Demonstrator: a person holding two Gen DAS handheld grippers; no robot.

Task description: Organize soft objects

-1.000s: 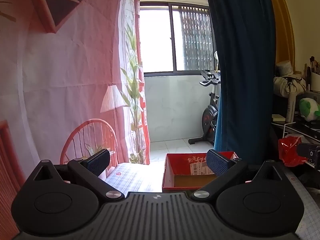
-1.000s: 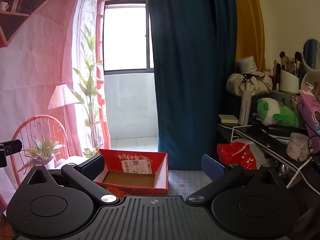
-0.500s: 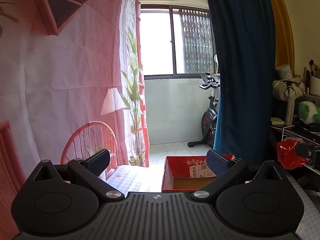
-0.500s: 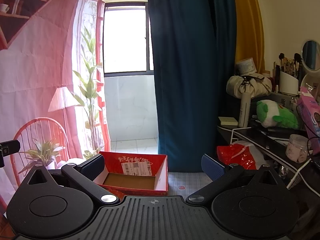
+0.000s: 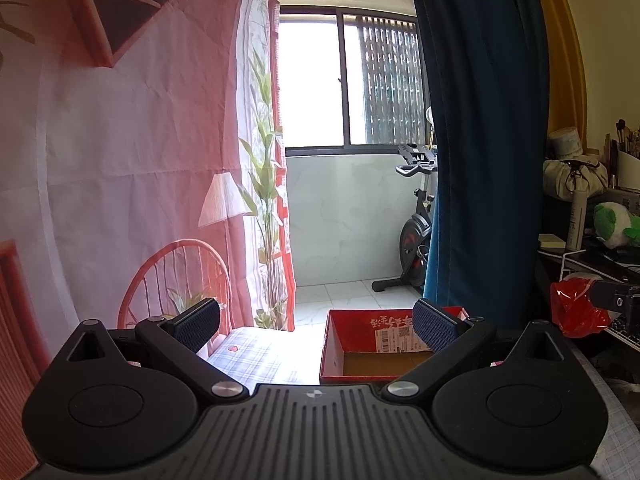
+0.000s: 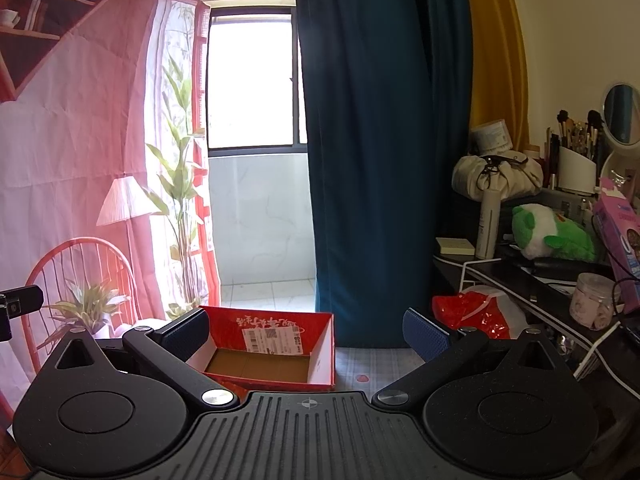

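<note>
Red cardboard box (image 6: pixel 272 350), one, one green plush toy (image 6: pixel 552 234), two grippers, left gripper (image 5: pixel 316 326) and right gripper (image 6: pixel 306 330), fingers spread, holding nothing

A lived-in home bedroom: tall dark teal curtain (image 6: pixel 372 140), black exercise bike (image 5: pixel 416 224) on the balcony, white pot of makeup brushes (image 6: pixel 576 164), round vanity mirror (image 6: pixel 621 114).

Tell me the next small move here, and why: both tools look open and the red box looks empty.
Probably swing the right tool rightward toward the green and white plush toy on the dark shelf. Both tools are open and hold nothing, the red box shows only its bare cardboard floor, and that plush is the only clearly soft thing in view. The left tool sits farther from it.
</note>
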